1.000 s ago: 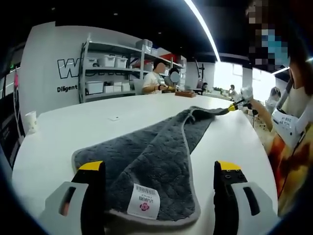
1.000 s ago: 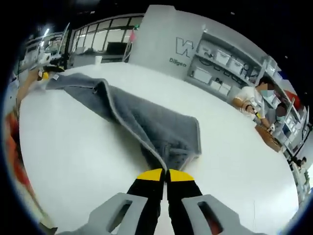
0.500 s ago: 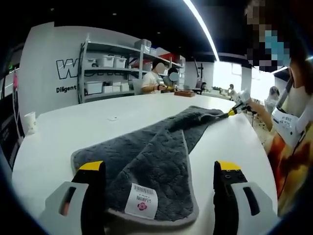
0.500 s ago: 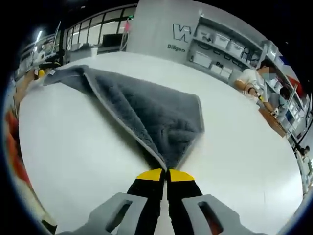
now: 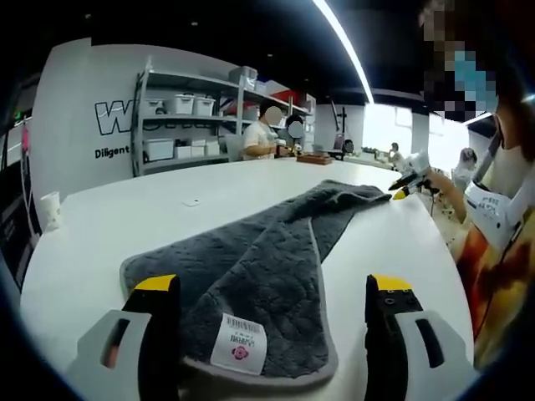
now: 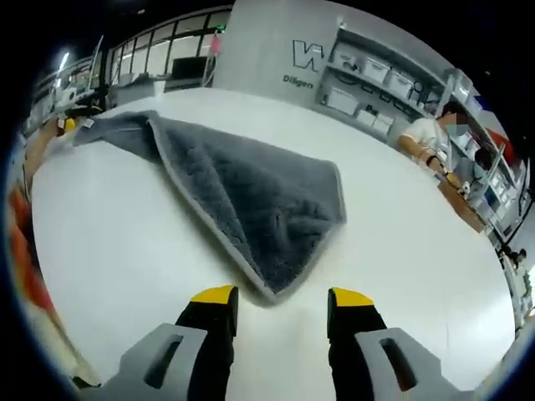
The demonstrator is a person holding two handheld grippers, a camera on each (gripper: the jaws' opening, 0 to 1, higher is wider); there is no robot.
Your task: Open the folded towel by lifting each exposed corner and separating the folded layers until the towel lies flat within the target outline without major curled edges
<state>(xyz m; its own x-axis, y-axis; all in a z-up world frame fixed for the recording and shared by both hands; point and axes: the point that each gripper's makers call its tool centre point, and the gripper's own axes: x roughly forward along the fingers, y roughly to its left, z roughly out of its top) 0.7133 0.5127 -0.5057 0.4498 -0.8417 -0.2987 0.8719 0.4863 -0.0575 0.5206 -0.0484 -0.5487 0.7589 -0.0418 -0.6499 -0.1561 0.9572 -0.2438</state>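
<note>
A dark grey towel (image 5: pixel 251 259) with a light grey hem lies on the white table (image 5: pixel 125 225), one layer still folded over along its length. Its near edge, with a white label (image 5: pixel 238 344), sits between the jaws of my open left gripper (image 5: pixel 273 288). At the towel's far end my right gripper (image 5: pixel 408 181) hovers by the corner. In the right gripper view the towel (image 6: pixel 251 200) stretches away to the left gripper (image 6: pixel 71 125). Its near corner (image 6: pixel 269 288) rests on the table just ahead of my open right gripper (image 6: pixel 282 299), untouched.
A paper cup (image 5: pixel 52 209) stands at the table's left edge. Metal shelving (image 5: pixel 192 117) with white bins lines the wall, with people working beside it. The person holding the grippers (image 5: pixel 501 225) stands at the table's right side. Bare table (image 6: pixel 401 251) surrounds the towel.
My right gripper has opened and let go of the towel corner, which has dropped flat onto the table. The left gripper has stayed open in place.
</note>
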